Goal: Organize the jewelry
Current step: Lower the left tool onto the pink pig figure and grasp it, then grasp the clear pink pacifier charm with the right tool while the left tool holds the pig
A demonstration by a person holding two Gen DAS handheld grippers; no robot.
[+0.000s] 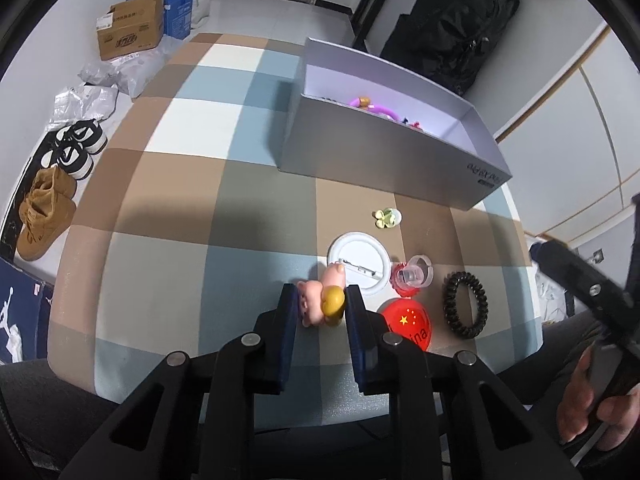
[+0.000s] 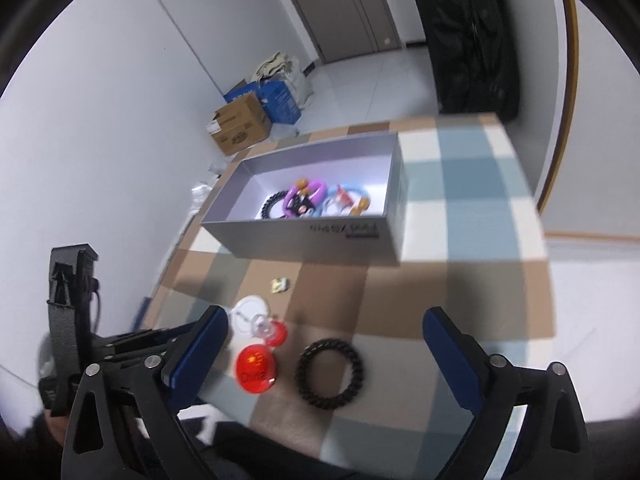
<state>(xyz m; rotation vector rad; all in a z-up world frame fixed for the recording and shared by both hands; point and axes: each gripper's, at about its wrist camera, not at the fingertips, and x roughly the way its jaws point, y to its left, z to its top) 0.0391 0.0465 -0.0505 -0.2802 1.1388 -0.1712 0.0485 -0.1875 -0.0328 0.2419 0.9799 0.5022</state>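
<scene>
Checked tabletop (image 1: 192,184) in a bare white room, with the grey box (image 2: 312,240) already holding several rings and hair ties. Left gripper (image 1: 322,304) clamped on a pink figurine charm (image 1: 316,300) near the front edge; right gripper (image 2: 324,340) spread wide, empty, over the black coil hair tie (image 2: 329,374). Still outside the box: white round badge (image 1: 360,264), red badge (image 1: 408,324), clear ring (image 1: 412,276), yellow-green clip (image 1: 386,218).

White walls, pale tiled floor (image 1: 256,12), closed door (image 2: 352,8) far ahead; cardboard boxes (image 1: 132,32) and shoes (image 1: 76,148) left of tool.
</scene>
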